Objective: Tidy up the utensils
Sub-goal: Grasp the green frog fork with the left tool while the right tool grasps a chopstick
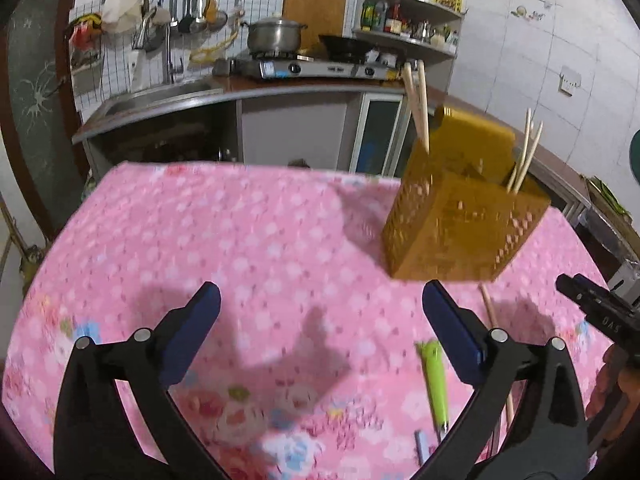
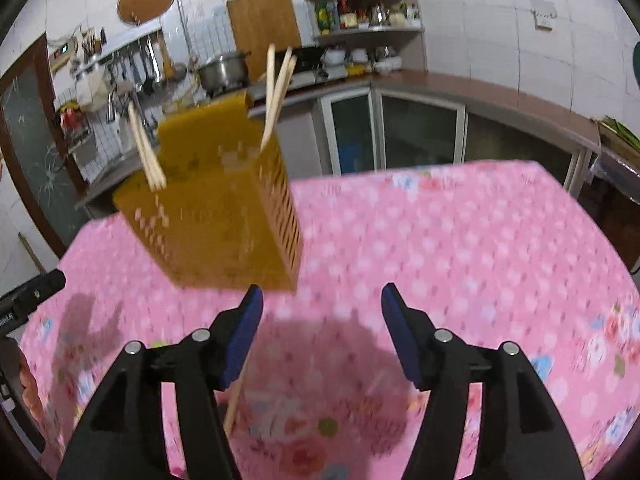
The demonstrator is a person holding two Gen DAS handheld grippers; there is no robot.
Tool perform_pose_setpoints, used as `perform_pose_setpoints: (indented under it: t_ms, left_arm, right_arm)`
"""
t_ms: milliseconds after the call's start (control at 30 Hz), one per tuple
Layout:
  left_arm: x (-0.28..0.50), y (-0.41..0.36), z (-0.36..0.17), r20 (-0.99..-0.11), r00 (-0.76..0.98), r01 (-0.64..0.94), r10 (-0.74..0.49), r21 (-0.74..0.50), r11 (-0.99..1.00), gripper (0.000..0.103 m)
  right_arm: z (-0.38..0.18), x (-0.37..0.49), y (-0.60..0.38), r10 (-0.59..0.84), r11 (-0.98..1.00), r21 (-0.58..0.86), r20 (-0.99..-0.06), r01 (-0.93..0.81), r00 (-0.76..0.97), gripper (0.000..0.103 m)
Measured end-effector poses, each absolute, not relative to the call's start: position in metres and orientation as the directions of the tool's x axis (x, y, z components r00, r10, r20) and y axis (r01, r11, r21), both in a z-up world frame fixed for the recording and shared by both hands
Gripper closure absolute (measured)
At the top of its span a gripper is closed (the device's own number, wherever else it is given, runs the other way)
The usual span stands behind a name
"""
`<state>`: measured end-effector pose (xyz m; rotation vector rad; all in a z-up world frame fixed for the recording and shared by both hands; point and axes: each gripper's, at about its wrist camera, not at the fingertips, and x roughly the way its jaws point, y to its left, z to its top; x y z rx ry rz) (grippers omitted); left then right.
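Both claws gape wide, empty. Ahead-right of the left gripper (image 1: pixel 320 312) stands the amber holder (image 1: pixel 460 220) (chopsticks (image 1: pixel 416 108) upright, tips skyward). A green-handled utensil (image 1: pixel 434 380) lies lengthwise beside its right finger. The right gripper (image 2: pixel 322 312) shows blurred, seemingly one loose chopstick (image 2: pixel 236 400) under its left finger.

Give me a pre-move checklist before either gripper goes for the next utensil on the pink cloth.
1. Left gripper jaws open and empty: ok.
2. Right gripper jaws open and empty: ok.
3. Orange holder upright on the tablecloth: ok, though blurred.
4. Chopsticks already standing in the holder: ok, in two separate groups.
5. Loose items left to pick: not ok, a green-handled utensil and a loose chopstick lie on the cloth.
6. Type of the green-handled utensil: cannot tell, its working end is hidden behind the left gripper.
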<state>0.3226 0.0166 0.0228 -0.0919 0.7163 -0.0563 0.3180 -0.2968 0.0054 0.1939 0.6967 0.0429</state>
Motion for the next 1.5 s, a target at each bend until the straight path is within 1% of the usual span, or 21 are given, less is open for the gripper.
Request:
perform_pose_setpoints:
  t_ms: [167,333,500,633,833,933,1100,1133,1167,1267,1467,1500]
  left_arm:
    - [0.312,0.012,-0.003,-0.7,0.709,0.017,-0.088,-0.107,0.994,0.005]
    - [0.309,0.01,-0.022,-0.736,0.671,0.018,-0.092,-0.108,0.994,0.005]
    - [0.312,0.012,-0.032,-0.76,0.643,0.01,-0.097,-0.118,0.993,0.005]
    - [0.313,0.012,-0.033,-0.762,0.642,0.006,-0.091,-0.113,0.994,0.005]
    - [0.315,0.009,-0.034,-0.761,0.643,0.01,-0.081,-0.098,0.995,0.005]
    - [0.315,0.008,-0.034,-0.762,0.643,0.012,-0.082,-0.097,0.995,0.005]
    - [0.316,0.005,-0.034,-0.77,0.633,0.014,-0.084,-0.096,0.995,0.005]
    - [0.316,0.005,-0.034,-0.772,0.629,0.014,-0.089,-0.103,0.995,0.005]
    - [0.317,0.004,-0.034,-0.775,0.624,0.014,-0.095,-0.11,0.994,0.005]
    - [0.316,-0.001,-0.033,-0.781,0.615,0.017,-0.111,-0.127,0.992,0.006]
    - [0.313,-0.025,-0.031,-0.79,0.597,0.062,-0.142,-0.13,0.99,0.007]
    - [0.313,-0.03,-0.032,-0.794,0.59,0.071,-0.148,-0.132,0.989,0.009]
  right_arm:
    - [-0.017,0.31,-0.287,0.108,0.983,0.183,-0.677,0.024,0.728,0.042]
    - [-0.028,0.311,-0.276,0.104,0.986,0.167,-0.708,0.023,0.699,0.043]
    - [-0.029,0.315,-0.268,0.102,0.987,0.158,-0.715,0.018,0.692,0.043]
    - [-0.029,0.319,-0.262,0.101,0.988,0.153,-0.713,0.013,0.694,0.044]
    - [-0.036,0.336,-0.248,0.108,0.989,0.148,-0.729,0.002,0.676,0.054]
    - [-0.038,0.35,-0.24,0.116,0.989,0.148,-0.744,-0.006,0.659,0.056]
    - [-0.043,0.367,-0.23,0.112,0.991,0.131,-0.779,-0.015,0.616,0.073]
    - [-0.043,0.369,-0.229,0.107,0.992,0.123,-0.785,-0.016,0.61,0.08]
    - [-0.042,0.371,-0.229,0.101,0.993,0.115,-0.791,-0.015,0.603,0.093]
    - [-0.038,0.372,-0.236,0.135,0.988,0.156,-0.794,-0.016,0.593,0.096]
    - [-0.036,0.36,-0.262,0.118,0.989,0.149,-0.794,0.003,0.597,0.097]
    - [-0.036,0.357,-0.268,0.118,0.988,0.153,-0.795,0.009,0.595,0.097]
